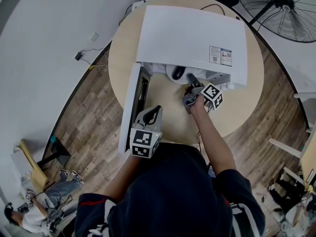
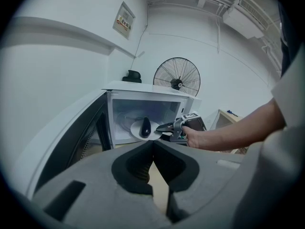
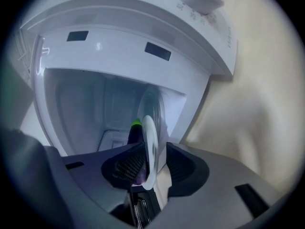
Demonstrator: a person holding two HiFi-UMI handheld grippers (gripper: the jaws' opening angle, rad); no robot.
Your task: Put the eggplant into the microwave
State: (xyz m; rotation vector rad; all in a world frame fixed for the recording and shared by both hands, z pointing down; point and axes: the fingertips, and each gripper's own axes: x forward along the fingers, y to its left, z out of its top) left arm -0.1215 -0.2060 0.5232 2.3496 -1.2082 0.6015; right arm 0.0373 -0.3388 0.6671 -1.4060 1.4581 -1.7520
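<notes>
The white microwave (image 1: 192, 33) stands on the round wooden table (image 1: 247, 107), its door (image 1: 131, 107) swung open to the left. At the mouth of the cavity sits a white plate (image 1: 173, 75) carrying the dark purple eggplant (image 1: 178, 73). In the right gripper view the plate's rim (image 3: 150, 142) stands edge-on between the jaws of my right gripper (image 3: 151, 163). A gap shows beside one pad, and the eggplant (image 3: 135, 130) lies just beyond. My left gripper (image 1: 157, 108) hangs by the door edge, shut and empty. From there I see the eggplant (image 2: 146, 127) on its plate (image 2: 136, 128).
A standing fan (image 1: 281, 6) is behind the table at the upper right. Cables run off the table's far-left edge onto the wooden floor. Another person (image 1: 29, 211) sits at the lower left. Pale furniture stands at the right edge.
</notes>
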